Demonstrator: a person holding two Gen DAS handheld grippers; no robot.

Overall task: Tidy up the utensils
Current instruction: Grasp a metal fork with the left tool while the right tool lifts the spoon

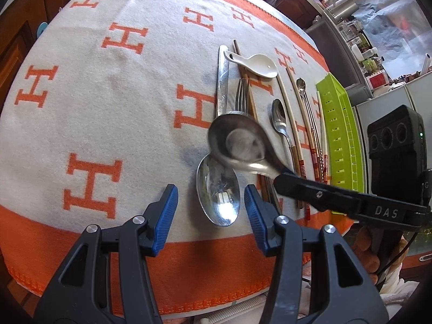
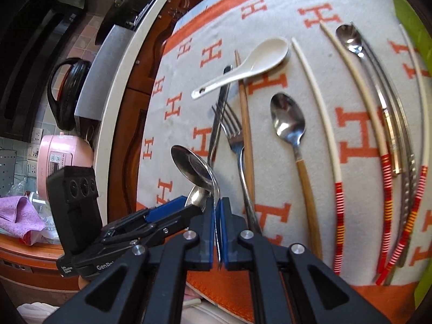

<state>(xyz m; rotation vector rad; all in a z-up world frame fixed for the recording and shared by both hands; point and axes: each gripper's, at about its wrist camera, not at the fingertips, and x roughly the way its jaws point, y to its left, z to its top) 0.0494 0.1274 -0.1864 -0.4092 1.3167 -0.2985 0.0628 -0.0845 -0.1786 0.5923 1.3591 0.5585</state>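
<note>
On the white and orange cloth (image 1: 108, 81) lie several utensils in a row. My right gripper (image 2: 217, 202) is shut on the handle of a large steel spoon (image 2: 193, 167), whose bowl is raised and tilted above the cloth. In the left wrist view that held spoon (image 1: 235, 140) is blurred, and the right gripper (image 1: 280, 182) reaches in from the right. My left gripper (image 1: 210, 191) stands open over a second steel spoon (image 1: 218, 194) that lies flat, its pads on either side of the bowl and apart from it. The left gripper (image 2: 178, 209) sits just left of the right one.
A white ceramic spoon (image 2: 251, 62), a fork (image 2: 229, 127), a wooden chopstick (image 2: 244, 108), a wooden-handled spoon (image 2: 287, 116), ivory chopsticks (image 2: 318, 102) with red bands and a long steel spoon (image 2: 351, 37) lie side by side. A green slotted tray (image 1: 337, 135) borders the cloth's right side.
</note>
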